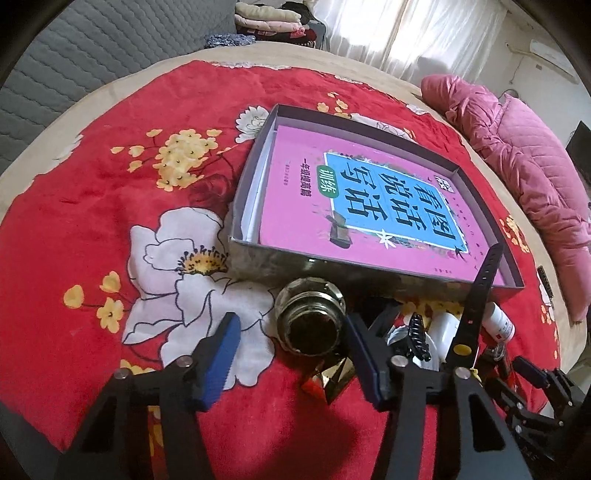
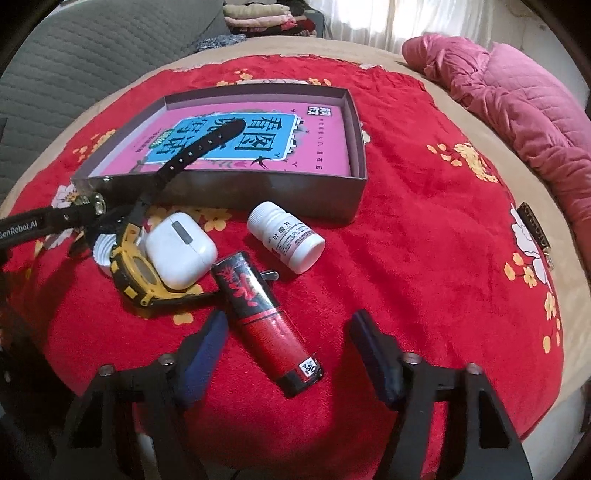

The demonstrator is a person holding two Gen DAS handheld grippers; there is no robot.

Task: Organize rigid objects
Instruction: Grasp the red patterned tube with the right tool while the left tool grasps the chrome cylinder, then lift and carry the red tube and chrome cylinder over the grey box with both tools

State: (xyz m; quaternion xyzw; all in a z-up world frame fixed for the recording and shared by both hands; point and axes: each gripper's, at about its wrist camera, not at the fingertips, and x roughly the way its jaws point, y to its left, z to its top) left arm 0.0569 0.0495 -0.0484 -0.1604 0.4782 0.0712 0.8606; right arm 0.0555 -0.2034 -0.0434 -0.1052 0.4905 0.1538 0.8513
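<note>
In the left wrist view a glass jar [image 1: 310, 321] lies on the red blanket with its mouth towards me. My left gripper [image 1: 291, 317] is open and straddles the jar, with a gap at the left pad. A grey shallow box [image 1: 236, 206] holding a pink book [image 1: 295, 192] lies just beyond. In the right wrist view my right gripper [image 2: 290, 315] is open over a red and black tube [image 2: 269, 325] lying between its fingers. Further off lie a white pill bottle [image 2: 284, 240], a white earbud case [image 2: 181, 251] and a yellow watch [image 2: 136, 266] whose black strap leans on the box [image 2: 258, 188].
A small gold object [image 1: 332, 376] lies near the jar. A pink quilted jacket [image 1: 517, 155] is heaped at the bed's right edge. Folded clothes [image 1: 269, 22] are stacked at the back, and a grey padded headboard [image 1: 92, 48] lines the left.
</note>
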